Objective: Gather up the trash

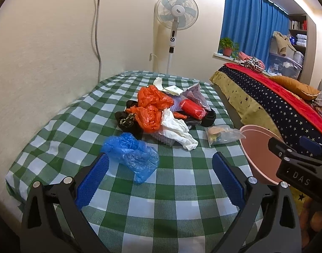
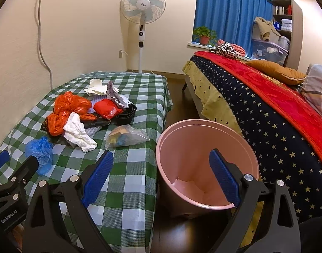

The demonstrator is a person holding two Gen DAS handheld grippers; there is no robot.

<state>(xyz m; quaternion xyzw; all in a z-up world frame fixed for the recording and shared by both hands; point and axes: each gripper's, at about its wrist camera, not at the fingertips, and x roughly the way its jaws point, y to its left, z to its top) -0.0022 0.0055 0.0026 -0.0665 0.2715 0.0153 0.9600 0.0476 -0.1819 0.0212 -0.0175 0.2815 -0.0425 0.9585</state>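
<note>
Pink bin [image 2: 205, 160] stands beside the checked table [image 2: 129, 168]; both grippers' fingers spread, holding nothing.

The left black plastic two-finger gripper [image 1: 160, 177] and its right twin [image 2: 161, 175] carry ridged blue rubber finger pads [image 1: 93, 181], silver round screws [image 1: 67, 180] and white lettering.
</note>
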